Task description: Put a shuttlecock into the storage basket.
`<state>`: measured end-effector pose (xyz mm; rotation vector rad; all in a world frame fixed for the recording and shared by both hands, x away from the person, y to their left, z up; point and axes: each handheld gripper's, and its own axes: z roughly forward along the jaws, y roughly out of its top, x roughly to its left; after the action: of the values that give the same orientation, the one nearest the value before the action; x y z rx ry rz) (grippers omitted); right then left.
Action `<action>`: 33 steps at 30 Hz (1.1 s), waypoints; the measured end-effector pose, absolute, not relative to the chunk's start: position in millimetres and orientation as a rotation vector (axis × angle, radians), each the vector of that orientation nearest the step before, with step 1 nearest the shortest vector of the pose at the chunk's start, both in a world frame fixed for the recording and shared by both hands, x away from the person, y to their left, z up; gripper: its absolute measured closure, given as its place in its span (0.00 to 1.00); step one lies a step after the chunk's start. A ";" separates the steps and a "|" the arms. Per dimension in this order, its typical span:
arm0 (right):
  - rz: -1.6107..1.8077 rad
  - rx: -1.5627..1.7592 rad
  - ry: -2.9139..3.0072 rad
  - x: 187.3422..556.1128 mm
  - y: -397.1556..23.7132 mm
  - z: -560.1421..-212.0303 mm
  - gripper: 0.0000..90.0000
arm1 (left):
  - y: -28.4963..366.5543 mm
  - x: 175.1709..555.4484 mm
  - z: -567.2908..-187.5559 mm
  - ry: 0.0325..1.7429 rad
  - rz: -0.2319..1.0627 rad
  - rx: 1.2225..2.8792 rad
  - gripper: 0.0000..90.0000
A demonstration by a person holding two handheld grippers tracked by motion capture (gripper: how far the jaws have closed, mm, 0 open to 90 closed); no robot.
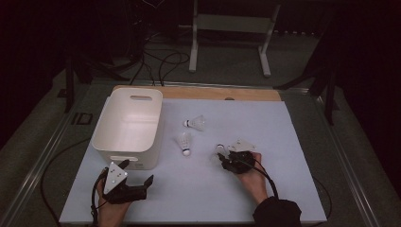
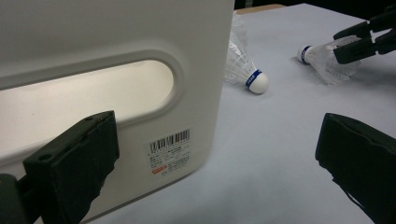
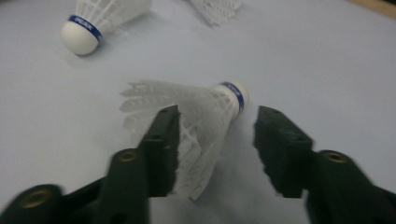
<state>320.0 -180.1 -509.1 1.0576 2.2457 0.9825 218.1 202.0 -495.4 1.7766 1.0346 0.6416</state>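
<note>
Three white shuttlecocks with blue-banded corks lie on the pale sheet (image 1: 198, 184). Two rest near the middle (image 1: 196, 123) (image 1: 185, 142). The third (image 3: 201, 121) lies on its side between the jaws of my right gripper (image 3: 218, 119). One jaw is against its feather skirt and the other stands off from the cork, so the gripper is open around it. The left gripper view has this shuttlecock (image 2: 322, 58) at upper right. My left gripper (image 1: 138, 171) rests open near the table's front left, just in front of the white bin (image 1: 125, 156).
The white bin's handle wall (image 2: 116, 28) stands close ahead in the left gripper view, a barcode label low on it. A wooden strip (image 1: 208, 93) borders the sheet's far edge. Cables and a white stand (image 1: 231, 28) sit on the floor beyond.
</note>
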 end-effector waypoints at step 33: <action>1.053 1.125 2.257 315.0 -178.5 -493.4 0.99 | 201.9 218.2 -495.1 1.034 0.640 1.780 0.00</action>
<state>315.0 -178.5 -493.4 1.1246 2.2572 1.0529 218.2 201.9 -495.1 1.7796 1.0335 0.6403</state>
